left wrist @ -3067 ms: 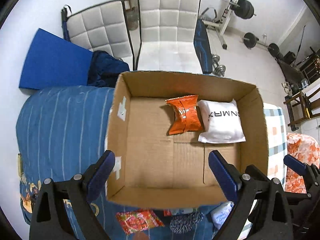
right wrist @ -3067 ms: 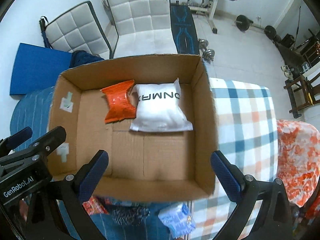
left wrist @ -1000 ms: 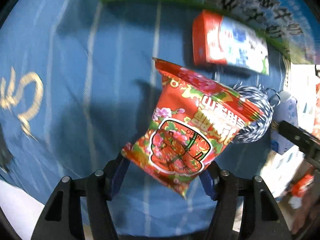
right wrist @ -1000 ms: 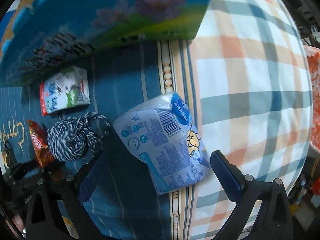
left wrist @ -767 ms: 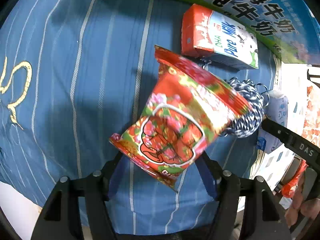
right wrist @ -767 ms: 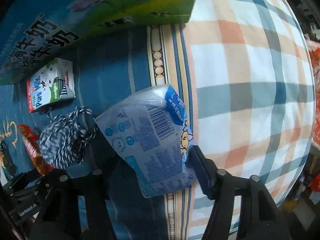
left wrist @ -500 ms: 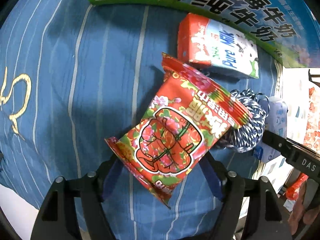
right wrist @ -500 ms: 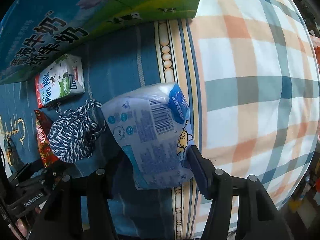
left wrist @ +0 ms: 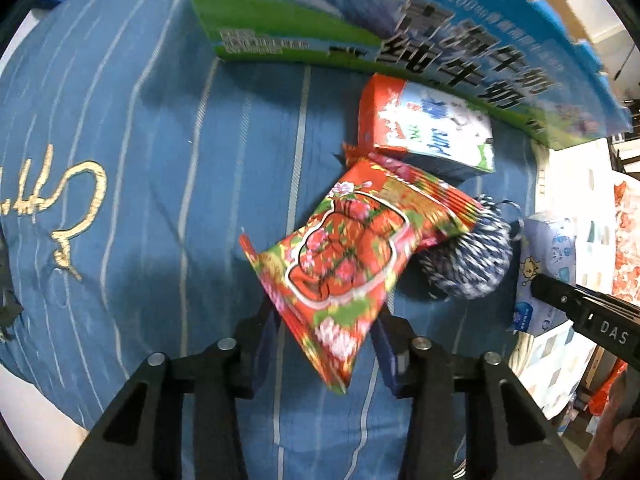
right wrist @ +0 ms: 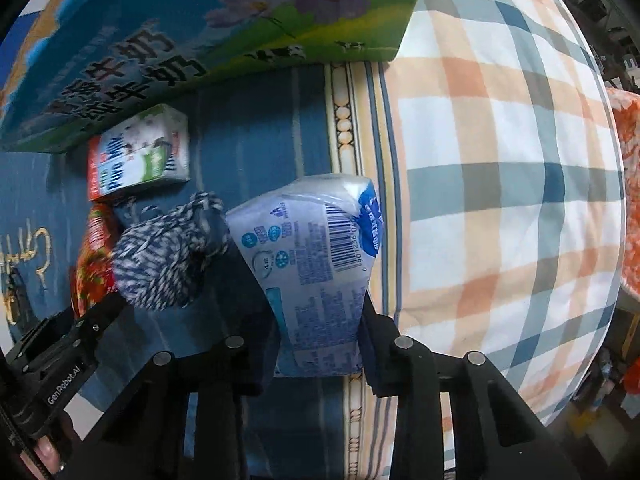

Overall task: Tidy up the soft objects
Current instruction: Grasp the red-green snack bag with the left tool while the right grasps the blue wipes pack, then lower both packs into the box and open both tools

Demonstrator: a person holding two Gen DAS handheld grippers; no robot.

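My left gripper (left wrist: 326,344) is shut on the lower end of a red flowered snack bag (left wrist: 352,256), which tilts up off the blue striped bedding (left wrist: 140,160). My right gripper (right wrist: 318,344) is shut on a pale blue tissue pack (right wrist: 316,256) with a barcode. A blue-and-white yarn ball (left wrist: 468,264) lies between the two packs, also in the right wrist view (right wrist: 164,264). A small milk carton (left wrist: 428,136) lies just beyond, against the printed side of the cardboard box (left wrist: 360,12). The box's inside is hidden.
A plaid cushion (right wrist: 500,160) fills the right side. An orange patterned fabric (right wrist: 628,200) lies at the far right edge. Each gripper shows at the edge of the other's view, close beside the yarn ball.
Both grippers dropped from above the open box to the bedding in front of it. The left closed on the snack bag and the right closed on the tissue pack; both packs now lift slightly.
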